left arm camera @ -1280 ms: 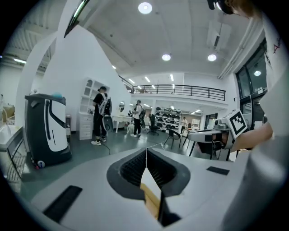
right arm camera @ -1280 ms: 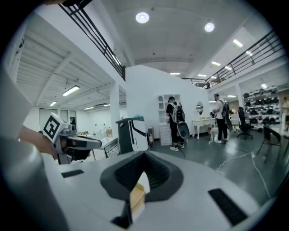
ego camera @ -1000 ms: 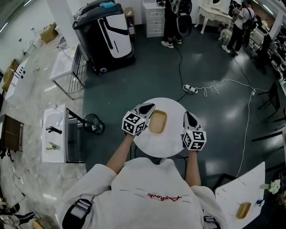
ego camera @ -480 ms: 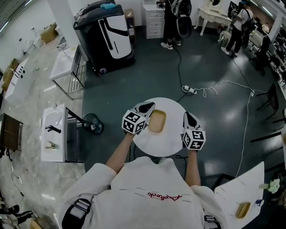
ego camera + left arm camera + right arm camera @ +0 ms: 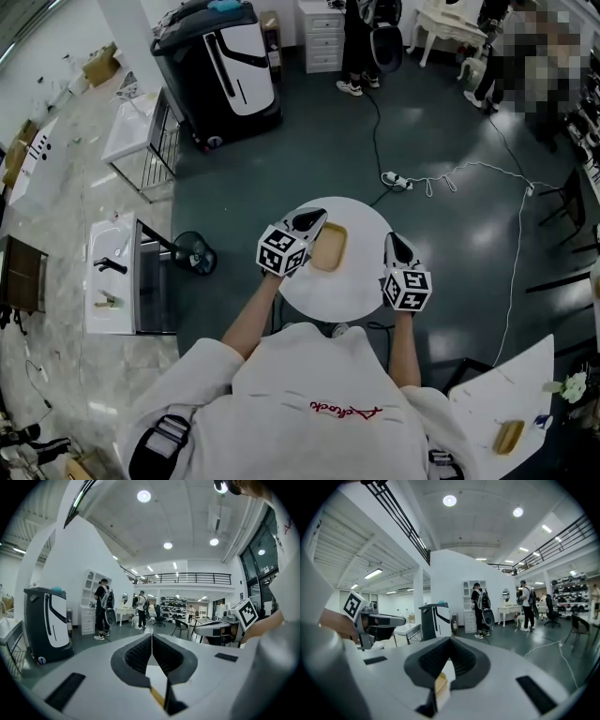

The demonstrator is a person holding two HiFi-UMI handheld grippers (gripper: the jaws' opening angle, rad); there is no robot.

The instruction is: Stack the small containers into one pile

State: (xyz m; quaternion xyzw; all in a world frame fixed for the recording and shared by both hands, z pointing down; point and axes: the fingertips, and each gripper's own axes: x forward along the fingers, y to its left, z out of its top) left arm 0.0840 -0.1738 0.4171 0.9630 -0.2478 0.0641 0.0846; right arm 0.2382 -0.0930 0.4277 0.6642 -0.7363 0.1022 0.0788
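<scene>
A stack of tan rectangular containers [image 5: 328,247] sits on the round white table [image 5: 352,291], toward its far left side. My left gripper [image 5: 314,218] is shut and holds nothing; it hovers just left of the containers, its marker cube nearer to me. My right gripper [image 5: 390,239] is also shut and empty, over the table's right edge and apart from the containers. In the left gripper view the jaws [image 5: 151,636] meet in a closed seam. In the right gripper view the jaws [image 5: 450,640] are closed too, and a sliver of a tan container [image 5: 440,683] shows below them.
A black-and-white machine [image 5: 225,66] stands beyond the table at the far left. A small floor fan [image 5: 192,255] and a white sink unit [image 5: 117,281] are to the left. A cable [image 5: 450,180] trails over the dark floor. A white board [image 5: 506,403] at lower right holds another tan container [image 5: 511,436].
</scene>
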